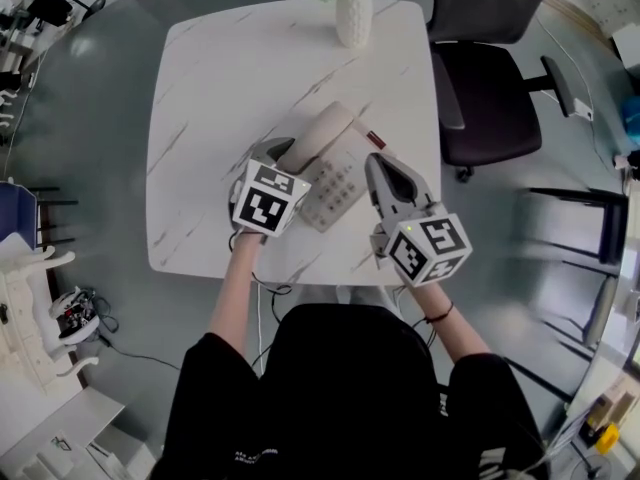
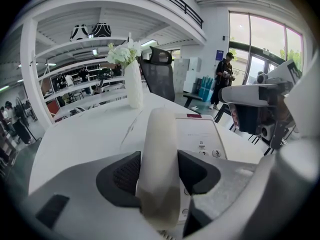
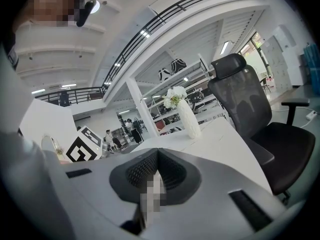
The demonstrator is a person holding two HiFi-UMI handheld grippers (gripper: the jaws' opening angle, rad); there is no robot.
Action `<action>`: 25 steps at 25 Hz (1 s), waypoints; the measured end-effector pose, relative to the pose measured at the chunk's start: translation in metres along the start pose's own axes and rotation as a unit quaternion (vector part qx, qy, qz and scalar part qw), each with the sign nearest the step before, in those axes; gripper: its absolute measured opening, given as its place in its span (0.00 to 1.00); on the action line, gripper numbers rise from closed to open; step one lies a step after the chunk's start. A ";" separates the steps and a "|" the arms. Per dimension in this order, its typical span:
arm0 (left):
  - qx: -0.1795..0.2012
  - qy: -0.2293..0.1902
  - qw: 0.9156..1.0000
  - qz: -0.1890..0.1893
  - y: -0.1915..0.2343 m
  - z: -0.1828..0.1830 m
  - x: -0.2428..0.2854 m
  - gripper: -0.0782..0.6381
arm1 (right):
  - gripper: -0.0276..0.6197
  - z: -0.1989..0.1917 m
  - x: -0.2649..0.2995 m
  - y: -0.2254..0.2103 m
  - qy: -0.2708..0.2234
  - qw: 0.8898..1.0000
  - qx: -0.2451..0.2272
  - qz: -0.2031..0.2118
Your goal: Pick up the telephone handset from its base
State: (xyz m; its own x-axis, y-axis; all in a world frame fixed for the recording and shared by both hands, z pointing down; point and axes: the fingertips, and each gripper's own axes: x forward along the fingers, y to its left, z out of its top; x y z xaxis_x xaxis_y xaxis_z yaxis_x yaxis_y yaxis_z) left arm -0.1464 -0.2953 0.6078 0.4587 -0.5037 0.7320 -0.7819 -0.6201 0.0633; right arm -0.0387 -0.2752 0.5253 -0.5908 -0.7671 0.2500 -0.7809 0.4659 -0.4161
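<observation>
Left tongs [image 2: 159, 170]: we see them pinching the handset [image 2: 159, 134] near its close end. One dark pad [image 2: 122, 174] lies against each long side of it, with no gap that we can make out.
Right tongs [image 3: 157, 178]: pressed together with nothing between them. We see their two ribbed pads meet in a single line.
Handset: pale and long, it lies along the left side of the base [image 2: 202, 134] and is not lifted. Its far end points toward the vase [image 1: 353, 13].
Base: pale and flat on the table [image 1: 210, 88], set at a slant toward the near edge. We see its keys [image 1: 335, 183] to the right of the handset.
Right tongs, place: in the head view they hang just beside the base's right edge, tips about level with the keys. We cannot tell whether they touch it.
Cubes: each tool carries one marker cube. The left cube [image 1: 268, 200] covers the handset's near end in the head view, and the right cube [image 1: 430, 250] sits at the table's near right edge.
Table: white with thin grey veins and rounded corners.
Vase: white with white flowers, upright at the table's far edge, well apart from the base.
Chair [image 1: 490, 98]: a dark office chair, standing to the right of the table by its far corner.
Arms: we see two bare forearms reaching from black sleeves to the tools.
</observation>
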 end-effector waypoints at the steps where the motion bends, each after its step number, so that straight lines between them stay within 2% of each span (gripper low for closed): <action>1: -0.001 -0.002 1.000 0.000 0.000 0.001 -0.001 0.41 | 0.03 0.001 -0.001 -0.001 -0.001 1.000 0.000 0.000; 14: -0.081 -0.053 0.995 -0.028 -0.006 0.019 -0.021 0.41 | 0.03 0.015 -0.008 -0.006 -0.012 1.000 -0.008 -0.005; 21: -0.135 -0.100 0.985 -0.034 -0.006 0.028 -0.037 0.41 | 0.03 0.023 -0.009 -0.002 -0.018 1.000 -0.008 -0.003; 25: -0.146 -0.125 0.981 -0.020 -0.002 0.036 -0.052 0.41 | 0.03 0.029 -0.009 0.000 -0.022 1.000 -0.011 0.000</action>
State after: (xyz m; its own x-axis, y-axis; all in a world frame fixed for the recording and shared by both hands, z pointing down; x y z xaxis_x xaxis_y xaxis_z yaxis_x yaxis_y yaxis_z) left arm -0.1534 -0.2891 0.5451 0.5518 -0.6367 0.5387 -0.8323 -0.4618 0.3067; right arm -0.0276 -0.2816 0.4977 -0.5811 -0.7858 0.2117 -0.7861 0.4746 -0.3960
